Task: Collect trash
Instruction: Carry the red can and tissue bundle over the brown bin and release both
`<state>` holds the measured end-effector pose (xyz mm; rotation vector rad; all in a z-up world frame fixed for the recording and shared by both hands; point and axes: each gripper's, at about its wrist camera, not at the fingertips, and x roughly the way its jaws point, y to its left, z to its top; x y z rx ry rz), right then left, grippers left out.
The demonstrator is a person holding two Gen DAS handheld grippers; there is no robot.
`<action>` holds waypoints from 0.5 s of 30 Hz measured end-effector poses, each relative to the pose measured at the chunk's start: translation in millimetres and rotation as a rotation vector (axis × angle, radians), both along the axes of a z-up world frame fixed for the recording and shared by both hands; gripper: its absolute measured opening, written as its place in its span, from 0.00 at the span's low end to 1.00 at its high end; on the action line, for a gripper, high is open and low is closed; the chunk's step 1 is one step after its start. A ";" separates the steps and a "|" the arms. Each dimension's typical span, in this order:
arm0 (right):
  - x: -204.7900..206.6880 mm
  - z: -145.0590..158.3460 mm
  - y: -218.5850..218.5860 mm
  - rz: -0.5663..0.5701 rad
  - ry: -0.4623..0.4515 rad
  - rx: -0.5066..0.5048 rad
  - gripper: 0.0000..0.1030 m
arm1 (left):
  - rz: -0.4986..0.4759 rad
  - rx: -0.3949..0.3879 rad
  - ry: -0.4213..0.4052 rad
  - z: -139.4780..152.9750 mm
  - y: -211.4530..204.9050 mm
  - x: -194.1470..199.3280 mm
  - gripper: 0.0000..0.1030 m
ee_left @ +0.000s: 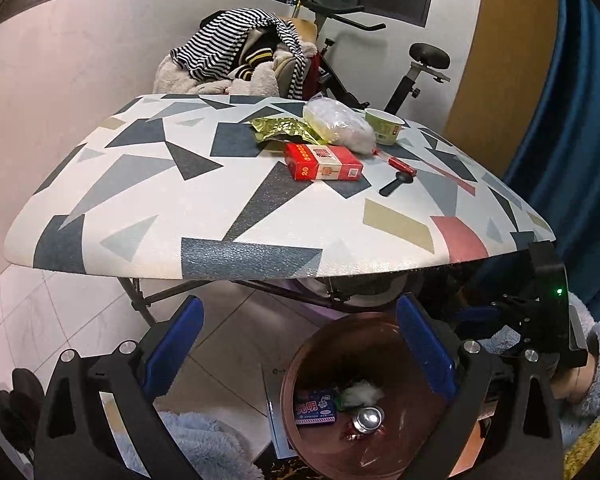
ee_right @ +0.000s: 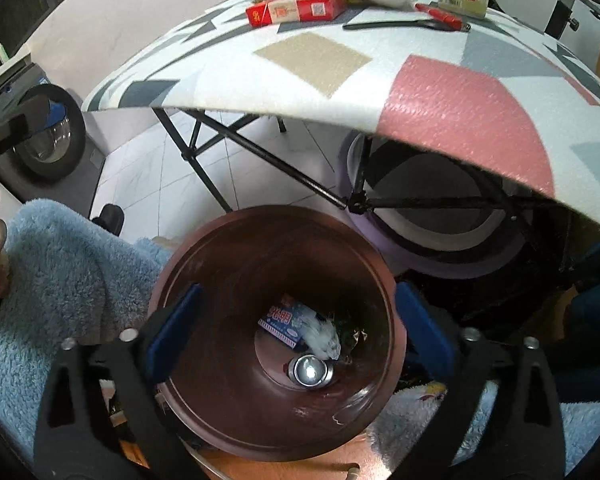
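Inside the bin (ee_right: 188,264), the can (ee_right: 310,371) half hides a crumpled wrapper (ee_right: 356,336).

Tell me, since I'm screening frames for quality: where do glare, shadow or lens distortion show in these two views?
Left wrist view: fisheye bows the table edge, ceiling lights flare in the top corners, and the can top glints inside the bin. Right wrist view: a hot glare spot sits on the can, the space under the table is in deep shadow, and the corners vignette black.
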<state>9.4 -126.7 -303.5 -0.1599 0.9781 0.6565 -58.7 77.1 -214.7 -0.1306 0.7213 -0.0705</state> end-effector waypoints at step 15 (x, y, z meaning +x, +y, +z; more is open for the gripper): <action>-2.9 25.5 -5.2 -0.017 -0.072 0.003 0.95 | 0.015 0.028 -0.007 5.3 -2.3 2.3 0.92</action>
